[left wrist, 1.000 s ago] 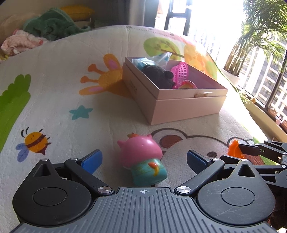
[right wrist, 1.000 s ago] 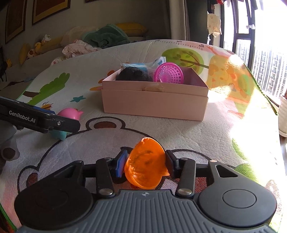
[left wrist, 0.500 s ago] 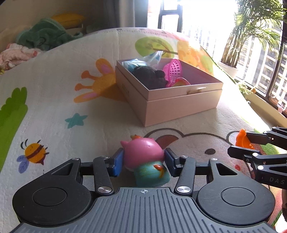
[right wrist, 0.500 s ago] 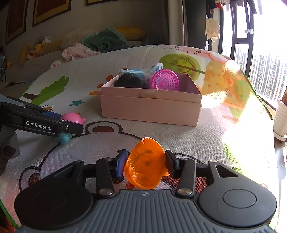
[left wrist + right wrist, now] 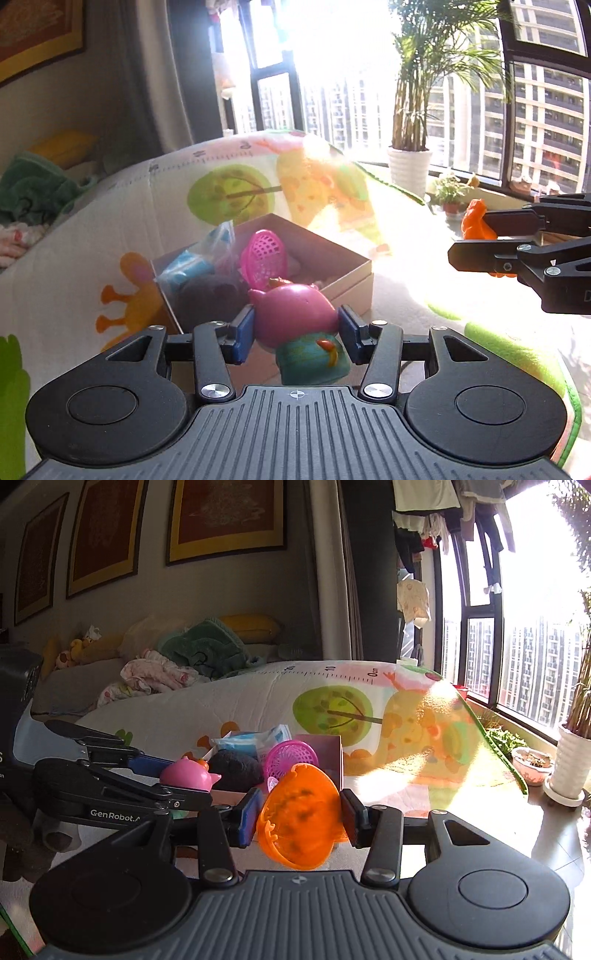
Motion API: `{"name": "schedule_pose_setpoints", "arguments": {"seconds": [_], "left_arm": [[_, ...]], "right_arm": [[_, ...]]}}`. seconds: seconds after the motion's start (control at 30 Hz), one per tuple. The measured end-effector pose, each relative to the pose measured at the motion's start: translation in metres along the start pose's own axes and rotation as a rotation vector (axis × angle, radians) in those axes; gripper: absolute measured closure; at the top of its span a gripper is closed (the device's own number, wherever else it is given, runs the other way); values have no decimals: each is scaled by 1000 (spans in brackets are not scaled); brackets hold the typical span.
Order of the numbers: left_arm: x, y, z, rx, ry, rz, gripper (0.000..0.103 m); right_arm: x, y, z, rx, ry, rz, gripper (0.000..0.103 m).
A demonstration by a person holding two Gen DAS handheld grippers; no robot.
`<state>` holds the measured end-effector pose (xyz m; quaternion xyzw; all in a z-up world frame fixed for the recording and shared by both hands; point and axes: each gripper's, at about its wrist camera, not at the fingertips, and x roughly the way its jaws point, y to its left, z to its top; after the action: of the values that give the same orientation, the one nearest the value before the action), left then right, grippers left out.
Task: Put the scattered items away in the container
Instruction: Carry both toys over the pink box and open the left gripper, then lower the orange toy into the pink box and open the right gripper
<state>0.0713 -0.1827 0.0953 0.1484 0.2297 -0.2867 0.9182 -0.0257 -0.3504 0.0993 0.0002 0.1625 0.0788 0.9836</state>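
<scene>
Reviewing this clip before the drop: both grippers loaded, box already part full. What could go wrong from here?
1. The left gripper pinches only the rounded pink head of the pink toy; its teal base hangs below the pads, so it might slip.
2. The pink box already holds a pink basket, a dark plush and a blue packet; dropped toys could bounce out.
3. The right gripper, holding the orange shell, is close beside the left; they could collide over the box.

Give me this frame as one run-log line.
left gripper: shut on pink pig toy | right gripper: shut on orange toy basket | pink box: holds pink mesh basket, dark plush | phase: carrying toward box
</scene>
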Motion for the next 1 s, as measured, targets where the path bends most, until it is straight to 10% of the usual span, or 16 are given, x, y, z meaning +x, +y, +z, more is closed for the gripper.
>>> {"name": "schedule_pose_setpoints", "arguments": {"seconds": [0.4, 0.53, 1.0], "left_arm": [[115, 17, 46, -35, 53, -12, 43], [98, 33, 35, -98, 25, -30, 12], [27, 67, -56, -208, 61, 90, 2]], "right_arm": [[37, -38, 22, 30, -34, -33, 58], [52, -47, 17, 37, -7, -46, 57], [157, -41, 42, 165, 144, 111, 58]]}}
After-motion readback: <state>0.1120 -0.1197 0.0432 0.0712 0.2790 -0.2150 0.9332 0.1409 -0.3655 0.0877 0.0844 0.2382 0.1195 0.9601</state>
